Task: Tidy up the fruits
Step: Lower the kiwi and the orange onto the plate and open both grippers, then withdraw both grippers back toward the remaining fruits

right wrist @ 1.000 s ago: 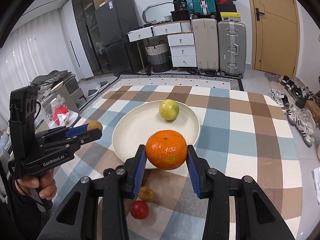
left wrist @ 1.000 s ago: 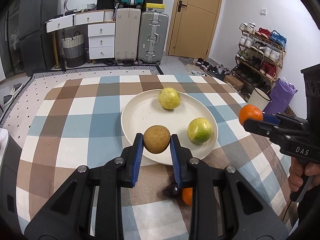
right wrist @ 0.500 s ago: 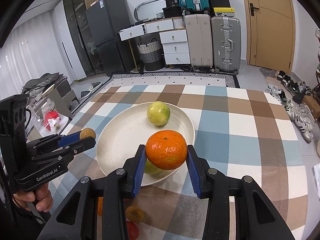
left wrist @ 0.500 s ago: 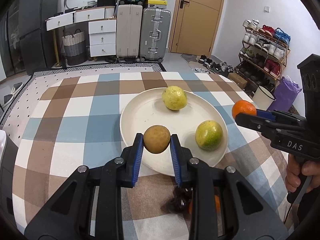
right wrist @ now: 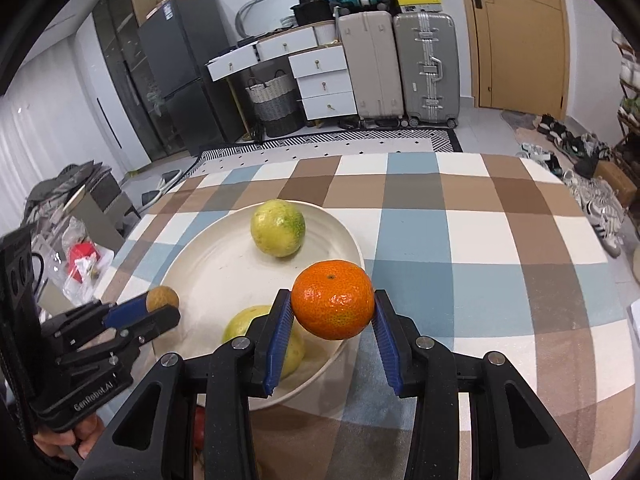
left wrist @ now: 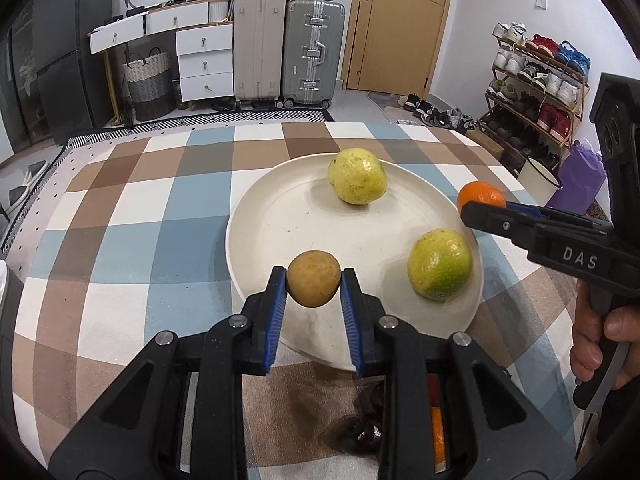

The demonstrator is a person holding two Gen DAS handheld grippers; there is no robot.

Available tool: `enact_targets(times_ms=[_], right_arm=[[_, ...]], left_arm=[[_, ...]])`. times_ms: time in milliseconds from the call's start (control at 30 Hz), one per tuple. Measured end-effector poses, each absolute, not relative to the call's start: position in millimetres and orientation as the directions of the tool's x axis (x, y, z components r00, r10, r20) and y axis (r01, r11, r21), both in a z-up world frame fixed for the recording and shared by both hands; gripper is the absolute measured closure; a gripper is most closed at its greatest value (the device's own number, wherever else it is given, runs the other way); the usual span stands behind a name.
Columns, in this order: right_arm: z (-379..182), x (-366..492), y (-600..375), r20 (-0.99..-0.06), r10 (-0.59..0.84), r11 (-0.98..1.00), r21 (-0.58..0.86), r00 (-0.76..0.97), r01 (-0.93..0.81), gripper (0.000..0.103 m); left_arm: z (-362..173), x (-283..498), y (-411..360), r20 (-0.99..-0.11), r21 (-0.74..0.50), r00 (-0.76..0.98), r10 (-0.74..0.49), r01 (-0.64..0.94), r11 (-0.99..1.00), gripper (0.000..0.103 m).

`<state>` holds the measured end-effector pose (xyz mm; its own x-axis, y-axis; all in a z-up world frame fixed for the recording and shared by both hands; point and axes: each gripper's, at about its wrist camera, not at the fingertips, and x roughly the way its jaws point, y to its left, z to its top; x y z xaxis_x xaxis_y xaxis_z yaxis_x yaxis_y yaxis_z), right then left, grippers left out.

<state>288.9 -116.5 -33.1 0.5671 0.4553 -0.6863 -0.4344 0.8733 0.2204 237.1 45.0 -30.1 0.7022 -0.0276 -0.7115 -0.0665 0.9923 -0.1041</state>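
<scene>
Nearest the left wrist camera, the left hand-held gripper is clamped on a small brown fruit, its blue pads pressing both sides, the fruit held over the near rim of the cream plate. Below that gripper, partly hidden by its frame, dark cherries and a sliver of something orange lie on the checked cloth of the tabletop.

In the right wrist view the right hand-held gripper is clamped on an orange mandarin — held above the plate's right rim. From the left view the same mandarin shows at the plate's right edge, and a hand grips the handle.

On the plate lie two yellow-green citrus fruits: one near the right rim, one towards the far side, well apart.

Beyond the tabletop — a striped rug, white drawers, a woven basket, two upright suitcases, a wooden door and a shoe rack at the right wall.
</scene>
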Motion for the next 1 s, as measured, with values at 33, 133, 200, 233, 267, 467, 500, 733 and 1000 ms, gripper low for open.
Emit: enact_targets(times_ms=[33, 133, 200, 233, 267, 467, 500, 733, 1000], right_arm=[[-34.5, 291.5, -115.8, -0.688, 0.456, 0.874, 0.226, 0.565, -0.431, 0.063], [-38.9, 297.2, -111.4, -0.695, 0.453, 0.875, 0.225, 0.559, -0.429, 0.063], [-41.4, 300.7, -109.5, -0.699, 0.456, 0.874, 0.233, 0.550, -0.427, 0.063], [-42.5, 302.3, -108.5, -0.703, 0.452, 0.875, 0.231, 0.549, -0.425, 0.063], [-43.5, 303.8, -107.2, -0.705, 0.450, 0.876, 0.229, 0.548, -0.425, 0.063], [-38.6, 302.8, -107.1, -0.689, 0.470, 0.864, 0.231, 0.552, -0.447, 0.050], [-36.1, 301.1, -107.9, -0.688, 0.442, 0.878, 0.202, 0.575, -0.434, 0.047], [-27.3, 285.2, -128.8, -0.692, 0.419, 0.890, 0.185, 0.588, -0.417, 0.010], [-18.6, 242.1, -142.3, -0.708, 0.429, 0.871, 0.158, 0.562, -0.466, 0.001]], left_arm=[[-31.8, 239.2, 44.6, -0.714, -0.100, 0.700, -0.025, -0.067, 0.993, 0.079], [-35.7, 243.6, 44.0, -0.722, -0.096, 0.692, -0.023, -0.068, 0.993, 0.079], [-38.0, 246.0, 43.0, -0.727, -0.095, 0.686, -0.025, -0.064, 0.993, 0.079], [-39.1, 247.1, 42.6, -0.730, -0.090, 0.683, -0.021, -0.066, 0.994, 0.079], [-40.4, 248.3, 42.3, -0.733, -0.086, 0.680, -0.017, -0.068, 0.994, 0.079], [-40.8, 249.3, 40.8, -0.742, -0.075, 0.670, -0.017, -0.058, 0.996, 0.079], [-40.1, 248.3, 41.4, -0.744, -0.078, 0.668, -0.020, -0.057, 0.995, 0.078], [-23.3, 227.3, 42.9, -0.721, -0.078, 0.693, -0.010, -0.068, 0.995, 0.042], [2.9, 178.5, 39.4, -0.680, -0.039, 0.732, 0.043, -0.095, 0.995, 0.002]])
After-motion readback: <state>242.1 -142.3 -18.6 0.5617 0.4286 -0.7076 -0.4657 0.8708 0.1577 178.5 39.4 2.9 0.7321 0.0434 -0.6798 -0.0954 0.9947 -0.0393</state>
